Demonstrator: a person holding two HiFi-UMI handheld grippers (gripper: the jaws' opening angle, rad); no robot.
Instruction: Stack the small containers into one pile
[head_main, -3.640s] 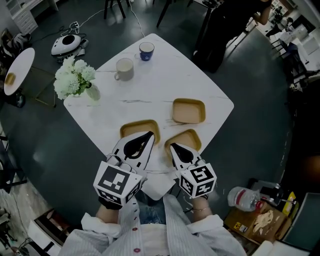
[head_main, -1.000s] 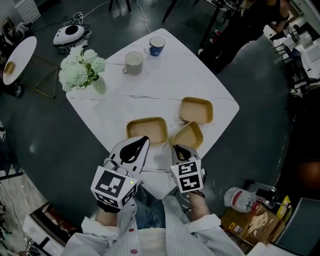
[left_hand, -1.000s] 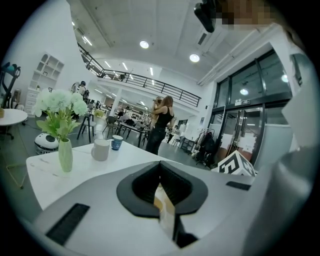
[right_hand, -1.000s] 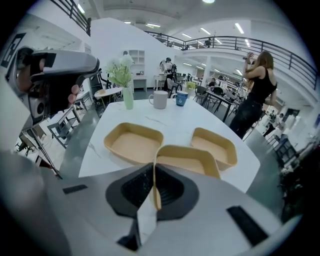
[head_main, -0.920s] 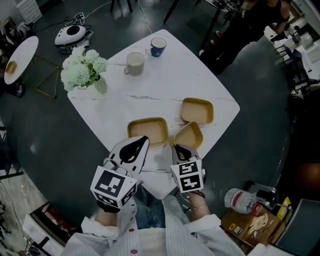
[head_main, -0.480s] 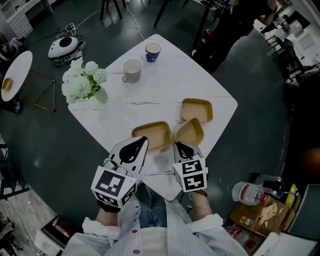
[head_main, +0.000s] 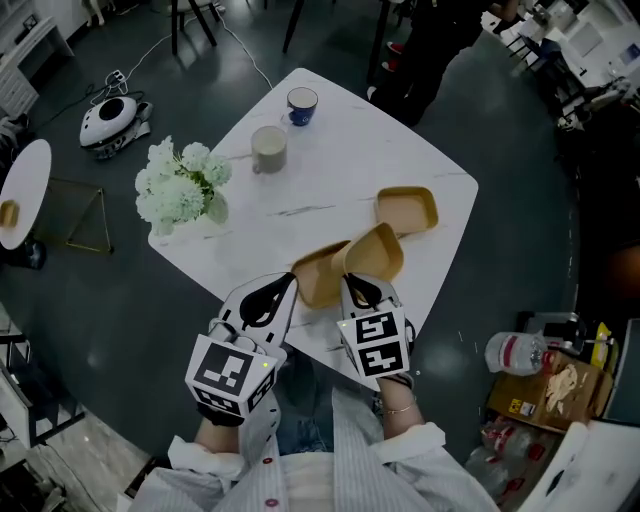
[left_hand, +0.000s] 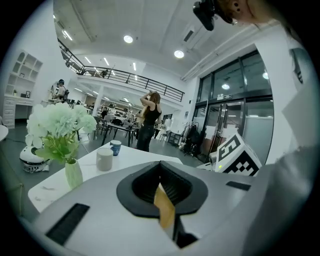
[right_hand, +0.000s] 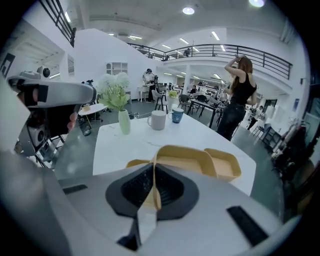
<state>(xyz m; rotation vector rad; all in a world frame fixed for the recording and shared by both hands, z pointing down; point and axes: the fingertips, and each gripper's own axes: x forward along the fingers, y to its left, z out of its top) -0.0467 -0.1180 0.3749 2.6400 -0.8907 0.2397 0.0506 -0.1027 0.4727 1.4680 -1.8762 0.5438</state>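
Since the shot half a second back, the right gripper (head_main: 352, 285) has carried its held container (head_main: 375, 253) toward the vase of flowers (head_main: 185, 190). The container now overlaps the near container (head_main: 315, 278) rather than sitting beside it.

Both grippers reach forward side by side from pale striped sleeves (head_main: 250, 470), with the left gripper (head_main: 282, 287) on the vase side. The right claw is pinched narrow on the held container's wall, tilting it up off the white table (head_main: 340, 150). The left claw is also closed to a slit. A thin tan strip shows in that slit, and its tips meet the near container's rim, so it appears clamped there.

There are three yellow containers. The near one is closest to the vase, the held one is next, and the far container (head_main: 407, 210) lies flat, farthest from it. Two cups, a white mug (head_main: 268, 149) and a blue cup (head_main: 300, 102), stand beyond the vase.

The held container covers part of the near container. The marker cubes hide the person's hands.
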